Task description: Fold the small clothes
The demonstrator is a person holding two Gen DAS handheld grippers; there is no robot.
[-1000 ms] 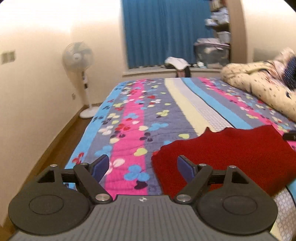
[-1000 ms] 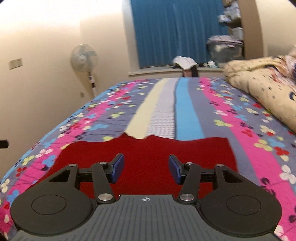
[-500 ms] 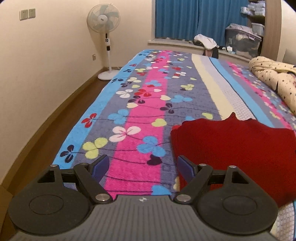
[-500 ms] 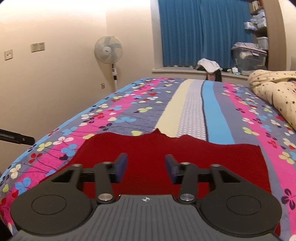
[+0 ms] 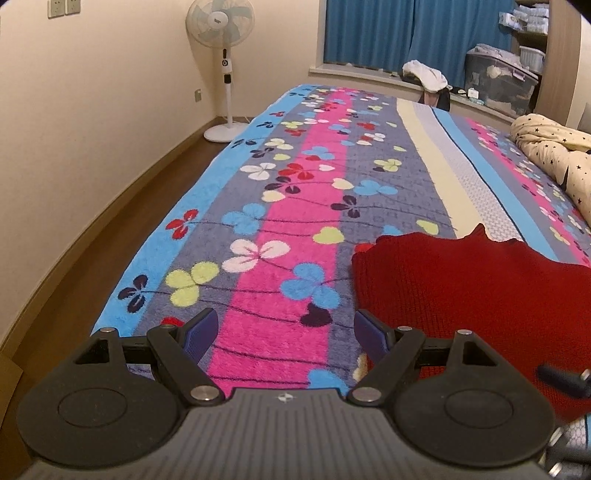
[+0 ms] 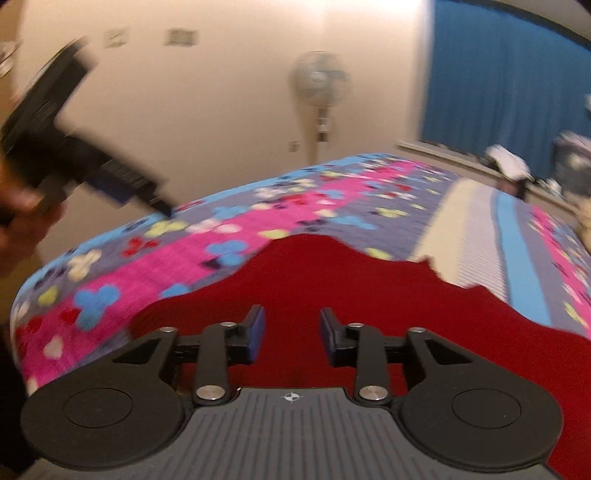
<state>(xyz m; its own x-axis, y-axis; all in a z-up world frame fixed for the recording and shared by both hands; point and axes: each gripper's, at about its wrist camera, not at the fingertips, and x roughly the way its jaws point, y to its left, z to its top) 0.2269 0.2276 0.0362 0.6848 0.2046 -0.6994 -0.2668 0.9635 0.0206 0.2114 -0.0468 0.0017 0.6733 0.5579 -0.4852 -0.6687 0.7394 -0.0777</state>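
Observation:
A dark red knitted garment [image 5: 476, 291] lies flat on the flowered bedspread [image 5: 280, 206], near the bed's front edge. My left gripper [image 5: 286, 332] is open and empty, above the bedspread just left of the garment's left edge. My right gripper [image 6: 291, 332] is open but narrower, empty, held over the middle of the red garment [image 6: 332, 280]. The right wrist view is blurred by motion. The left gripper [image 6: 85, 166] and the hand holding it show at the far left of that view.
A standing fan [image 5: 221, 48] is by the wall left of the bed. A cream star-patterned duvet [image 5: 554, 155] lies at the right. Blue curtains [image 5: 406, 33] and a windowsill with boxes are at the far end. Wooden floor [image 5: 74, 280] runs along the bed's left side.
Both grippers have swung left and tilted down toward the bed's left side. The right gripper's jaws have narrowed a little. The red garment has not moved.

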